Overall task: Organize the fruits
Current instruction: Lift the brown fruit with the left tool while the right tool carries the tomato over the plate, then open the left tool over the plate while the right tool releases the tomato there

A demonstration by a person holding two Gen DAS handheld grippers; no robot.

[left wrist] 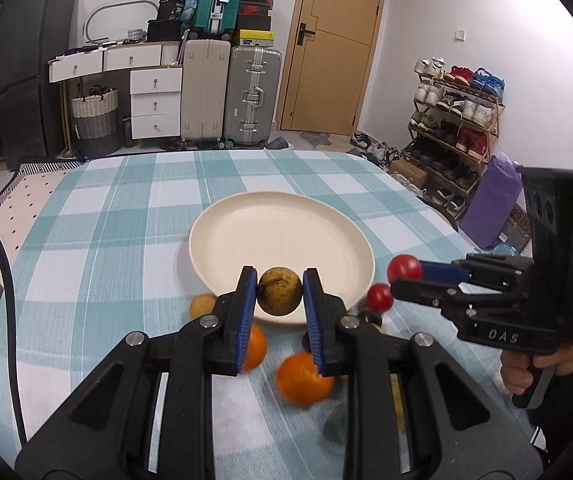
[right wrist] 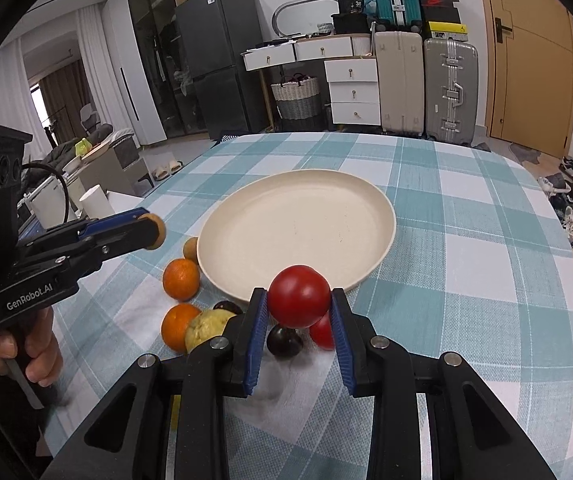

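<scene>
Cream plate sits bare on the checked-cloth bench, w/ oranges, a lemon and a dark plum loose on the cloth by its near rim. Left tongs clamp a brown pear above the plate's near edge; right tongs clamp a red tomato, a 2nd tomato below. Suitcases & drawers behind.

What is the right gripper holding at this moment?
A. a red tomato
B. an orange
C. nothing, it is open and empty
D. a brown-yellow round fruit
A: in the right wrist view the right gripper is closed on a red tomato, raised near the edge of the plate; the brown-yellow fruit sits in the left gripper.
</scene>
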